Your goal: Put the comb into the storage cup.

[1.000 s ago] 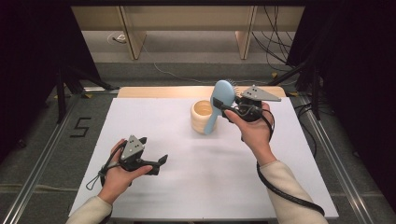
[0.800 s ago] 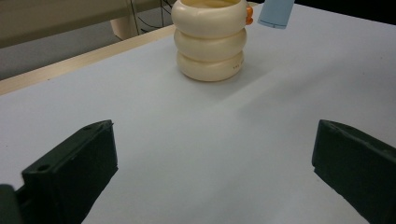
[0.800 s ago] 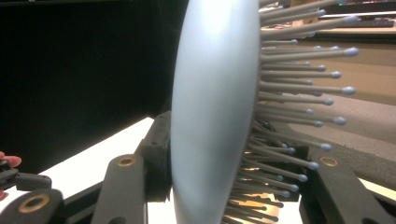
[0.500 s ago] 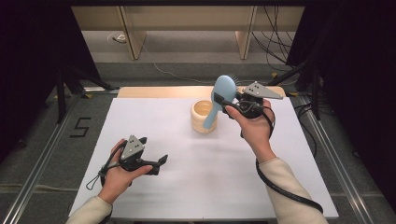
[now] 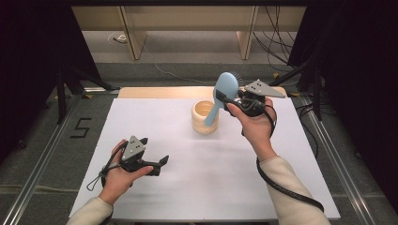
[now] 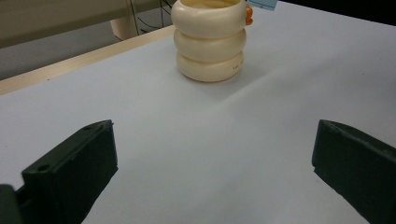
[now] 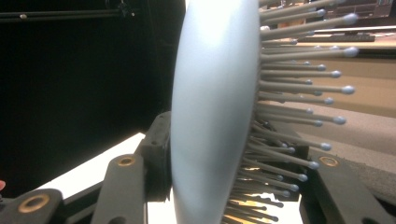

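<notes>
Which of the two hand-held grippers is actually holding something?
The right gripper: its jaws clamp a light blue plastic hairbrush over the cream ringed cup. The left gripper has open, empty jaws.

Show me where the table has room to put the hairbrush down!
The white table is bare between the cup and its near edge, and left of the cup. It is crowded where the right tongs hold the hairbrush over the cup, and at the left tongs.

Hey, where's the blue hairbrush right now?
In the high view the blue hairbrush is clamped in the right gripper, right of centre toward the far edge of the table, its handle angling down over the cream ribbed cup.
</notes>
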### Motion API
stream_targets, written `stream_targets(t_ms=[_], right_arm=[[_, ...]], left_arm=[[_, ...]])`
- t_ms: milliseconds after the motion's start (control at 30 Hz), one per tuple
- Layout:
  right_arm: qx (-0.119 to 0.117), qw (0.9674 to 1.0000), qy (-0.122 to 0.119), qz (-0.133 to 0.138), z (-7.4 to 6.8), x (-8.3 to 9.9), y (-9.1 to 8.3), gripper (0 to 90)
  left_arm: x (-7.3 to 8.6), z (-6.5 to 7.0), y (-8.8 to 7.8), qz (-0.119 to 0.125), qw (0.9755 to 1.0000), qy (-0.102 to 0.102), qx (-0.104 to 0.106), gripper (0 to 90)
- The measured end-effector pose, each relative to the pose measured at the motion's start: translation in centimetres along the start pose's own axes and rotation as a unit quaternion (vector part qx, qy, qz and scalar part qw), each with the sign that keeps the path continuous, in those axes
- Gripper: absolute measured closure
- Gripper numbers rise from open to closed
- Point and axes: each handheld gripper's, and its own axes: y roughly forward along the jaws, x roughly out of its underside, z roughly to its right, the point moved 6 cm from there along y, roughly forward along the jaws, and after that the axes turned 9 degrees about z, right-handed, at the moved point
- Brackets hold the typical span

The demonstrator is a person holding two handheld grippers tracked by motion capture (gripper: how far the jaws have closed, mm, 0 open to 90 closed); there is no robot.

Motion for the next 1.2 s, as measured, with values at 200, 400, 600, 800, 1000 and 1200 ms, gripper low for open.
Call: stream_targets(t_ms=[200,400,600,800,1000,1200], right_arm=[[0.003,1.0000,-0.001,0.004,0.2,-0.3,0.3,51.6],[0.006,1.0000,0.001,0.006,0.2,-0.4,0.6,51.6],[0.009,0.9999,0.005,0.010,0.4,-0.6,0.9,51.6],[0.011,0.9999,0.006,0.009,0.6,-0.6,1.2,51.6],[0.015,0.9998,0.007,0.010,0.8,-0.6,1.5,51.5],[0.017,0.9998,0.005,0.010,1.0,-0.7,1.7,51.3]], left_arm=[[0.0,0.0,0.0,0.000,1.0000,0.001,0.001,0.0],[0.0,0.1,0.0,0.001,1.0000,0.001,0.000,0.0],[-0.1,0.1,0.0,0.002,1.0000,0.000,0.001,0.0],[-0.1,0.1,0.0,0.003,1.0000,-0.001,0.001,0.0],[-0.1,0.1,0.0,0.003,1.0000,-0.002,0.002,0.0],[-0.1,0.1,0.0,0.004,1.0000,-0.001,0.002,0.0]])
